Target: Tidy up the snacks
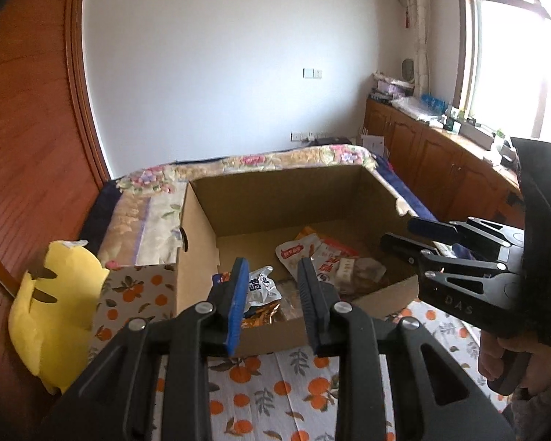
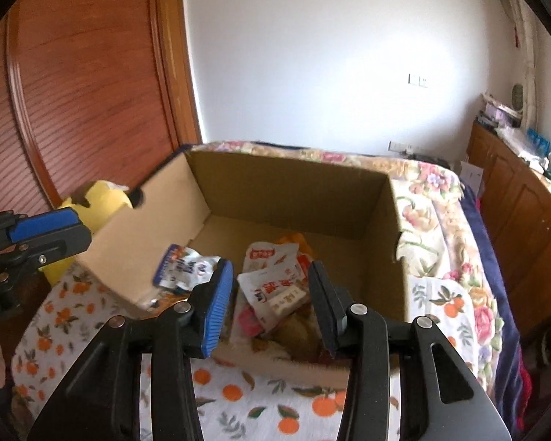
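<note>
Both grippers hover above cardboard box (image 2: pixel 294 191), likely between drops. Left gripper (image 1: pixel 272 305) spread, empty. Right gripper (image 2: pixel 272 305) spread, empty; blue-white snack packet (image 2: pixel 185 268) blurred at box wall, likely falling in.

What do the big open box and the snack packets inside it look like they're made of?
The box looks like plain brown corrugated cardboard: matte, unprinted walls, a torn, nicked edge on its right wall. The snack packets look like thin plastic or foil film: glossy, crinkled, printed in white, red and blue, one with a golden metallic sheen. Exact film type can't be told.
</note>
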The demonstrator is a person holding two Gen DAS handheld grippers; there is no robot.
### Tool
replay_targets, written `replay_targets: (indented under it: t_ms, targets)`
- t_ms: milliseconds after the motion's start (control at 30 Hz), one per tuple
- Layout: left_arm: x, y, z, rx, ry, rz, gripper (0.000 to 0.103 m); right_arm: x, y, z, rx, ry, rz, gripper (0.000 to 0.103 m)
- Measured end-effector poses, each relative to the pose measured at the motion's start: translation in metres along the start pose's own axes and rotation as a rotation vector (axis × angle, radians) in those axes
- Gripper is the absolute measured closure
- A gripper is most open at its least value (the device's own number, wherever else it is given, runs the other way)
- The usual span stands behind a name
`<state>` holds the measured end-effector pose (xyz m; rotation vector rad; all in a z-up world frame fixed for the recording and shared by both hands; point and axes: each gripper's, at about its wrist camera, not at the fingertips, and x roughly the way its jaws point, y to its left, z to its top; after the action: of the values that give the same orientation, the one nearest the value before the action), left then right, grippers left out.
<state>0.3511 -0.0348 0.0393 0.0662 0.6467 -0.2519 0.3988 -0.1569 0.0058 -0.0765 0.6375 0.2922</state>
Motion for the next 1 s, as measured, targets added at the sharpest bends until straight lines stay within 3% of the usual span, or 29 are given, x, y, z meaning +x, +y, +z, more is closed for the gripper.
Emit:
replay_targets:
  t_ms: [267, 400, 633, 900, 1000]
  targets:
    - [-0.056, -0.01, -0.009, 0.014, -0.073, 0.01, 0.072, -0.063, 0.009, -0.017, 0.018, -0.057, -0.018, 0.055]
    - [-0.077, -0.016, -0.019, 0.022, -0.091, 0.009, 0.069, -0.092, 0.016, -0.032, 0.022, -0.081, -0.048, 0.045]
    - [-0.106, -0.025, -0.04, 0.029, -0.115, 0.033, 0.058, -0.127, 0.019, -0.055, 0.058, -0.12, -0.085, 0.018]
    - [-0.127, -0.031, -0.066, 0.023, -0.135, 0.061, 0.046, -0.155, 0.018, -0.077, 0.084, -0.136, -0.112, 0.005]
    - [-0.137, -0.031, -0.074, 0.009, -0.165, 0.067, 0.037, -0.163, 0.02, -0.084, 0.083, -0.137, -0.12, 0.0]
